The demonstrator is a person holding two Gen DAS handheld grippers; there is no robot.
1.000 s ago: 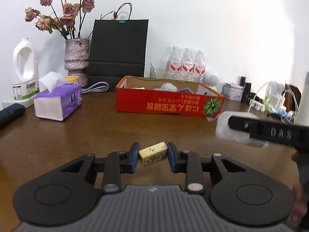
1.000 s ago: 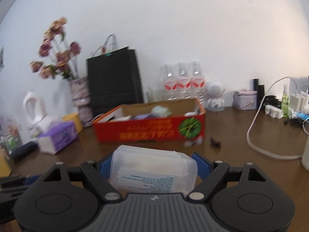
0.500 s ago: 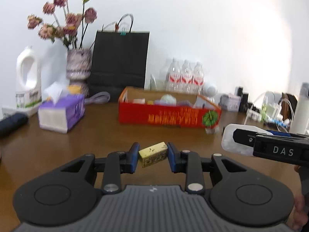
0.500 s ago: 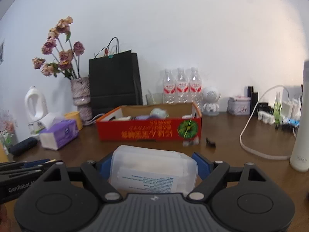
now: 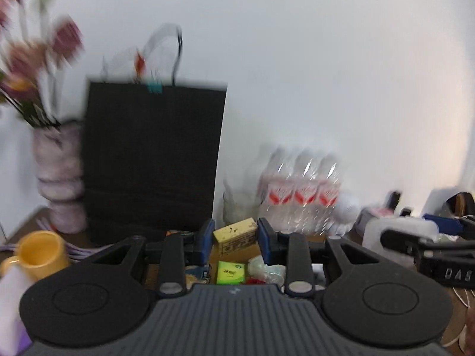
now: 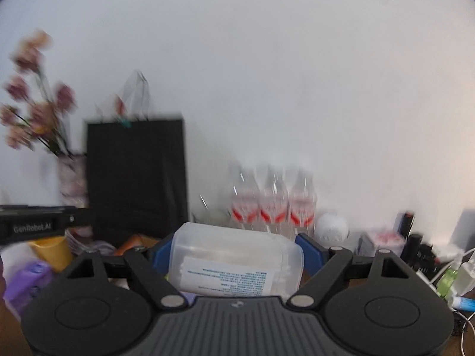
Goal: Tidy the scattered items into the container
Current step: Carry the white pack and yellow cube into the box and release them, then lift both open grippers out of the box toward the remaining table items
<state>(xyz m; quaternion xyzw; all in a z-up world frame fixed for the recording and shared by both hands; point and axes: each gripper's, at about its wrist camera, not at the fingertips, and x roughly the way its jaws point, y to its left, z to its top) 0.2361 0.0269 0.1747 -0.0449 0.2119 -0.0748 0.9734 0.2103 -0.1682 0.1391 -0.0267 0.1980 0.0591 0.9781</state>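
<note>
My left gripper (image 5: 235,238) is shut on a small yellow block (image 5: 235,237), held above the inside of the cardboard box (image 5: 240,252). Below the block lie a green packet (image 5: 231,272) and other blurred items. My right gripper (image 6: 234,252) is shut on a clear plastic box with a printed label (image 6: 234,262), held over the same area; the cardboard box shows only as an orange sliver (image 6: 135,241) at its left. The right gripper also appears at the right of the left wrist view (image 5: 415,237), still holding the clear box (image 5: 394,231).
A black paper bag (image 5: 151,160) stands just behind, with a vase of dried flowers (image 5: 59,178) at its left. A yellow cup (image 5: 38,255) and purple tissue pack (image 6: 26,284) sit at the left. Water bottles (image 6: 271,207), a white round gadget (image 6: 331,228) and cables (image 6: 445,276) crowd the right.
Both grippers have moved forward and up towards the back wall, each keeping its item. The red box front has dropped out of sight below them; the bag and bottles loom closer.
</note>
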